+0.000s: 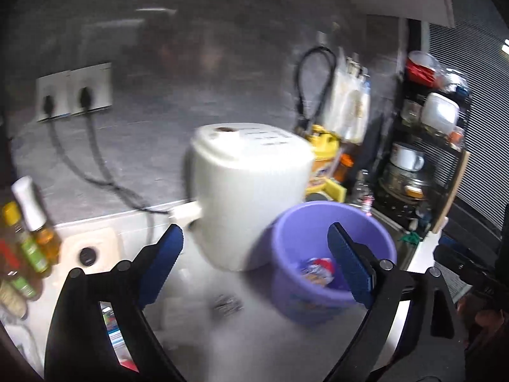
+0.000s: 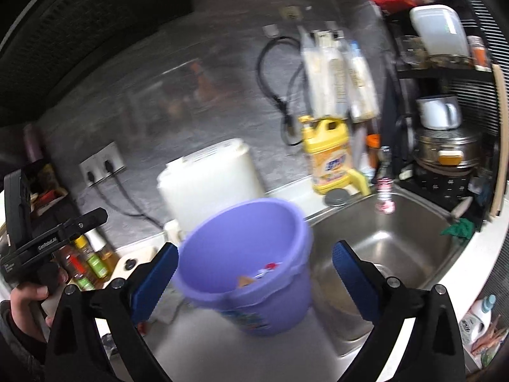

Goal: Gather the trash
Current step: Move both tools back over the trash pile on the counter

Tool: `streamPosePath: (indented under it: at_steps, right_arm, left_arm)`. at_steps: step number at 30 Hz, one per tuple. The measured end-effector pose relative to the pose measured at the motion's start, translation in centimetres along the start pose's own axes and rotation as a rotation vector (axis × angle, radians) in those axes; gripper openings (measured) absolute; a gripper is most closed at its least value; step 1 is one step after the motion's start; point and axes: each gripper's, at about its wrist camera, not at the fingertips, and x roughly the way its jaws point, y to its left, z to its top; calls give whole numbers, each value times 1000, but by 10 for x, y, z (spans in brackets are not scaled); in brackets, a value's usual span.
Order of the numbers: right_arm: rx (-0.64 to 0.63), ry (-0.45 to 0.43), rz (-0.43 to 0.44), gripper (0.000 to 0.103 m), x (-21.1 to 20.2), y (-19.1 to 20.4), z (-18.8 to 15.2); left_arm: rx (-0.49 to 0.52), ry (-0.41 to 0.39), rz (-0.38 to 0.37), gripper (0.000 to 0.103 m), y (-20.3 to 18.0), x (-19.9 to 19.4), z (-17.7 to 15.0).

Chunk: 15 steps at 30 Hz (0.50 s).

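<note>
Left gripper [image 1: 256,270]: jaws stand wide with nothing between the blue pads; it hangs over the tabletop [image 1: 261,350], pointing at the white appliance and the bucket; the picture is smeared
Right gripper [image 2: 254,278]: jaws wide, gripping nothing; the bucket shows in the gap between them without touching the pads
Bucket [image 2: 245,254]: lilac plastic, upright on the pale tabletop, just beside the sink and in front of the white appliance
Trash [image 1: 316,270]: crumpled coloured wrappers lie at the bottom of the bucket; red, blue and orange scraps, too blurred to name further
White appliance [image 1: 251,191]: tall, lidded, standing behind the bucket; a cord runs from its foot to the wall sockets [image 1: 74,90]
Sink [image 2: 391,238]: steel basin to the right of the bucket; a green cloth [image 2: 459,227] rests at its far right rim
Yellow detergent jug [image 2: 331,156]: stands on the ledge behind the sink, against the grey wall
Bottles [image 1: 30,242]: several condiment bottles grouped at the left edge of the tabletop
Person's hand [image 2: 30,299]: seen at the left of the right wrist view, wrapped round the handle of the other gripper
</note>
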Motion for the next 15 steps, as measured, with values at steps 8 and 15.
streamPosePath:
  at_steps: [8, 15]
  right_arm:
    - [-65, 58, 104, 95, 15, 45, -18]
    - [-129, 96, 185, 95, 29, 83, -31]
  left_arm:
    - [-94, 19, 125, 92, 60, -31, -24]
    - [-169, 41, 187, 91, 95, -47, -46]
